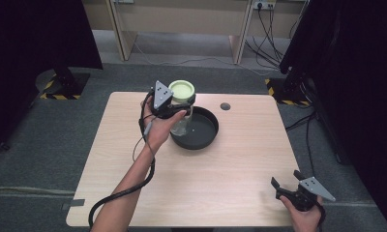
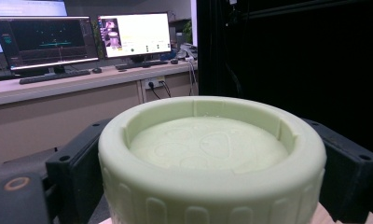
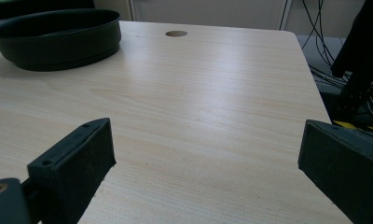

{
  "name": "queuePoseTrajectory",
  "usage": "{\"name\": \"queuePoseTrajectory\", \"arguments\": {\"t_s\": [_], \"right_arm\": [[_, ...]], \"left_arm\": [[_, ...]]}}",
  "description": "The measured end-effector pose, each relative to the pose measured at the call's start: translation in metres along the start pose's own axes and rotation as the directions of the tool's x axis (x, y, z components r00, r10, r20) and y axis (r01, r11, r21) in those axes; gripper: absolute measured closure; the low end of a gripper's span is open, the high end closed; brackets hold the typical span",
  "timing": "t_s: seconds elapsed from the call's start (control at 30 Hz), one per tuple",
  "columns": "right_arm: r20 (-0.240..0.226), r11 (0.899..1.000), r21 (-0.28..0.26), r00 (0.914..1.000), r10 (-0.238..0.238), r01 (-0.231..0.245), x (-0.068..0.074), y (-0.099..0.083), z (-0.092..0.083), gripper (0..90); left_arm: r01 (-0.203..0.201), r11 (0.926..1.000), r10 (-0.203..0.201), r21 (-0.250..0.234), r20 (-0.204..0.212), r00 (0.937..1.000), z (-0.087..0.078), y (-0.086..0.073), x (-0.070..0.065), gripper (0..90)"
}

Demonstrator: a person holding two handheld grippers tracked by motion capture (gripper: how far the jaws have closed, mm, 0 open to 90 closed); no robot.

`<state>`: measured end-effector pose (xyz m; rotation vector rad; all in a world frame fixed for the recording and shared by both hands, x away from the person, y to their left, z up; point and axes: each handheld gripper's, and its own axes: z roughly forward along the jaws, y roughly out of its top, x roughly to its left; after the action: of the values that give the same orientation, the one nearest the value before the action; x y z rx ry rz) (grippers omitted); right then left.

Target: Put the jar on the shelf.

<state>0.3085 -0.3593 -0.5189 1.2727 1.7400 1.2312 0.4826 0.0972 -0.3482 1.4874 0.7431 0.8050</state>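
Two grippers were in play, and the left gripper (image 1: 178, 107) held the one thing being worked on: a clear jar (image 1: 183, 122) capped with a pale green lid (image 1: 182, 90). The jar stood upright, its long axis vertical and its lid pointing straight up, over the left part of a black round pan (image 1: 204, 137) near the far middle of the wooden table (image 1: 220, 179). Whether its base touched the pan floor or hung just above it could not be told. In the left gripper view the black jaws pressed against opposite sides of the lid (image 2: 211, 154), so the tongs were clamped on the jar just at its cap. The lid's top was a shallow recess with faint raised markings inside a thick ribbed rim.

Apart from the jar, the pan held nothing that could be made out; its dark floor showed on the right of the jar. The jar looked clear, and its contents could not be judged.

The person's left forearm reached diagonally from the bottom edge toward the pan, the hand wrapped around the gripper's handle, with the cable looping back along the arm. The right gripper (image 1: 284, 185) sat low at the near right corner of the table, well apart from the pan, its jaws spread wide over bare wood in the right gripper view (image 3: 208, 154), gripping nothing.
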Motion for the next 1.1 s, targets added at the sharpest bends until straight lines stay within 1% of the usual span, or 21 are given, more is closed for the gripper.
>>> {"name": "queuePoseTrajectory", "arguments": {"t_s": [0.33,1.1], "right_arm": [[-0.001,1.0,0.0,1.0,0.001,-0.001,0.0,0.0,0.0,3.8],[-0.003,1.0,-0.001,1.0,-0.001,0.001,0.0,0.0,0.0,3.9]], "left_arm": [[0.0,1.0,0.0,0.002,0.003,1.0,0.007,0.003,-0.001,10.6],[0.005,0.9998,-0.005,0.018,0.009,0.9999,0.023,0.0,-0.002,10.6]]}}
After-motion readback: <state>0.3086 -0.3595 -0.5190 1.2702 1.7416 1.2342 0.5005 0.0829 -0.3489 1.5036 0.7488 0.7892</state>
